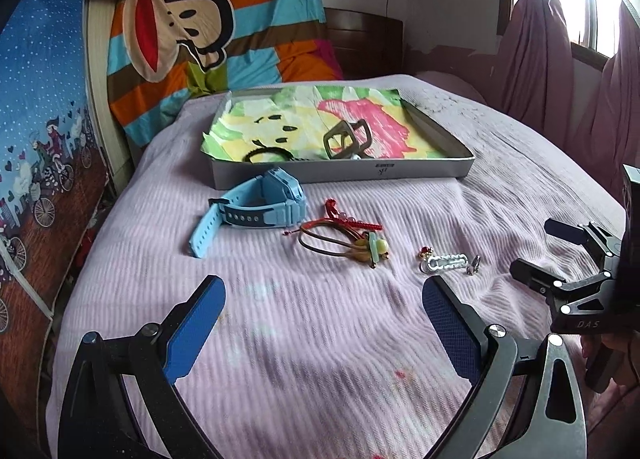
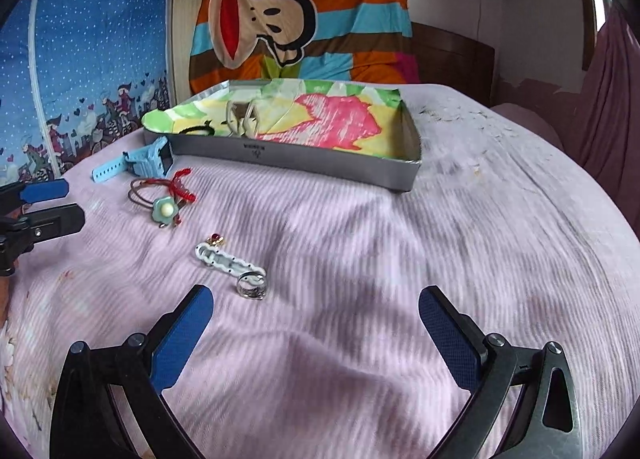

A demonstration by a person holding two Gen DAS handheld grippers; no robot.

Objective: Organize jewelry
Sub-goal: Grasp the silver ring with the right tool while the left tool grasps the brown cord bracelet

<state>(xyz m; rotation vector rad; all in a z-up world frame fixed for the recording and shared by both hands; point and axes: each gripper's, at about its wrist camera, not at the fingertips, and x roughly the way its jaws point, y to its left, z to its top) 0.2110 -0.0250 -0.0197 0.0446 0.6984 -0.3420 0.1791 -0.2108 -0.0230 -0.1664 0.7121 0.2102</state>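
A grey metal tray (image 1: 400, 173) lined with colourful paper sits at the far side of a pink-covered bed; it also shows in the right wrist view (image 2: 320, 163). In it lie a black hair tie (image 1: 266, 155) and a bronze buckle (image 1: 348, 139). In front of it lie a light blue watch (image 1: 256, 207), a red cord bracelet with brown hair ties and a green flower (image 1: 344, 237), a white clip (image 1: 446, 262) with a small red charm (image 1: 423, 251), and a silver ring (image 2: 250, 285). My left gripper (image 1: 324, 295) is open and empty near the clip. My right gripper (image 2: 316, 307) is open and empty, just right of the ring.
A striped cartoon-monkey blanket (image 1: 208, 31) hangs behind the bed. A blue patterned fabric wall (image 1: 40, 119) stands at the left. Purple curtains (image 1: 560, 59) and a window are at the right. The bed edge curves down at right.
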